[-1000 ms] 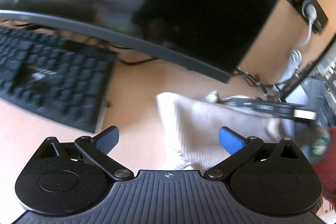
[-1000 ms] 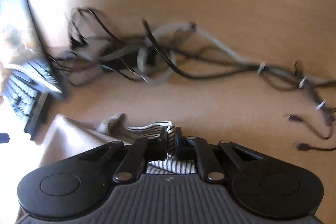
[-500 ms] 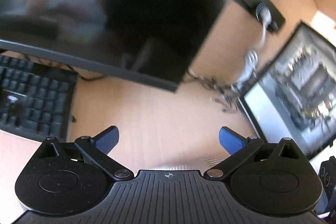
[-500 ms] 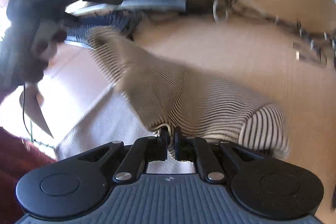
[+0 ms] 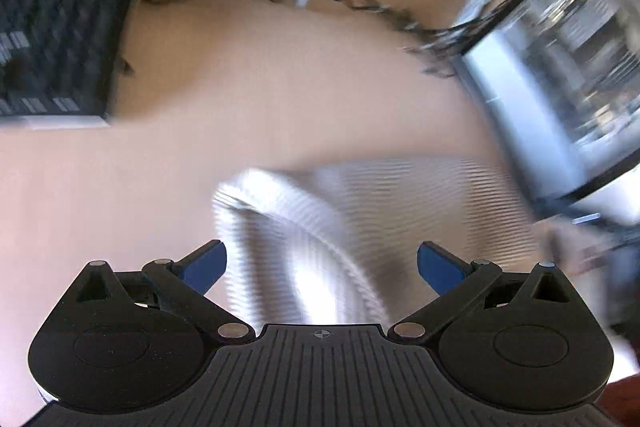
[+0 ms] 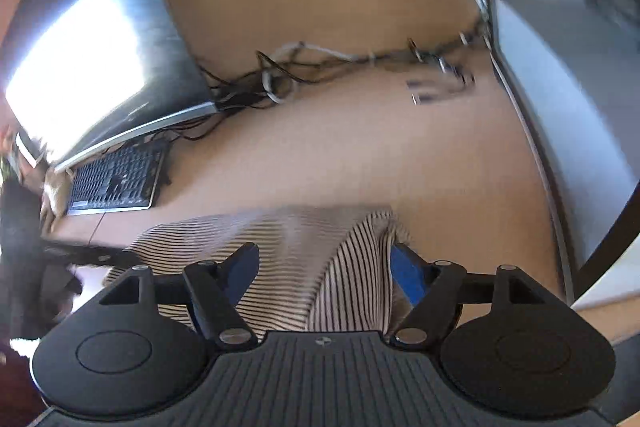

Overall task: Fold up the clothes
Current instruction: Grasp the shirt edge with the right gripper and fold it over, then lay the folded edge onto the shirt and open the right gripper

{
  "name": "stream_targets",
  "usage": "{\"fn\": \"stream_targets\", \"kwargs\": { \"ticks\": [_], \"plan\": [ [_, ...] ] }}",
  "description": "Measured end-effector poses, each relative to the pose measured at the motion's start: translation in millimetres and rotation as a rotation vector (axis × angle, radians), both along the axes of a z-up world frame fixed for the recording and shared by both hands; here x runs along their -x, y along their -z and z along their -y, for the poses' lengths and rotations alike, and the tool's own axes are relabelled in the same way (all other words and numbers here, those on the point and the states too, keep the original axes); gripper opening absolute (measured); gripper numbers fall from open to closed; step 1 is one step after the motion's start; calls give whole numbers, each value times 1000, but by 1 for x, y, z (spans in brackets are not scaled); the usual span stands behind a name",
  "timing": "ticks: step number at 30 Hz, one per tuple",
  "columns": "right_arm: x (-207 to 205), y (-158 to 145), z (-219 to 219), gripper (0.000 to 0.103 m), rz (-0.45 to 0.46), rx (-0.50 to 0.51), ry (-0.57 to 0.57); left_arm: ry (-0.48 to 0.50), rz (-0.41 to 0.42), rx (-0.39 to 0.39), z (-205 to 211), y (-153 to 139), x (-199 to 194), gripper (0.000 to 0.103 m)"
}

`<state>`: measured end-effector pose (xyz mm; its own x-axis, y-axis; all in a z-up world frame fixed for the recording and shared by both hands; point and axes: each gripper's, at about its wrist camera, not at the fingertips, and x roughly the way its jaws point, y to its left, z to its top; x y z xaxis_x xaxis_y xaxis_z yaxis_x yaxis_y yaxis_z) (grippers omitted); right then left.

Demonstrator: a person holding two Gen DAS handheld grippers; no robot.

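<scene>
Both the left gripper [image 5: 322, 263] and right gripper [image 6: 324, 267] spread wide over the striped garment [image 6: 280, 247], seemingly lying crosswise.

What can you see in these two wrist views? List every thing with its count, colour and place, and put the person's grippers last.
Striped garment: one, cream with dark stripes, on the desk under both grippers.
Desk: one, light wood.
Keyboard: one, black, far left.
Monitor: one, dark, behind the keyboard.
Cables: a tangle, black and grey, at the back.
Left gripper: black with blue pads, open.
Right gripper: black with blue pads, open.
</scene>
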<state>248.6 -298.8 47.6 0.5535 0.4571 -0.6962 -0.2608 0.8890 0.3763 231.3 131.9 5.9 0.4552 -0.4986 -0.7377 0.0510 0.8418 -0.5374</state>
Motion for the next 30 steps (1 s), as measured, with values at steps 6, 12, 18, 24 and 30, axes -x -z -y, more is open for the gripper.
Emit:
{"fn": "stream_targets", "kwargs": {
  "ticks": [6, 12, 18, 24, 30],
  "plan": [
    [-24, 53, -38, 71, -133, 29, -47, -2, -86, 100, 18, 27, -13, 95],
    [-55, 52, -50, 30, -118, 29, -89, -38, -53, 85, 25, 32, -50, 62],
    [-118, 21, -54, 26, -2, -9, -56, -41, 94, 55, 24, -10, -78, 35],
    [-107, -2, -29, 26, 12, -99, -77, 1, 170, 39, 33, -30, -63, 35],
    [-73, 7, -16, 26, -24, -87, -110, 21, 101, 52, 38, 0, -27, 37]
  ]
}}
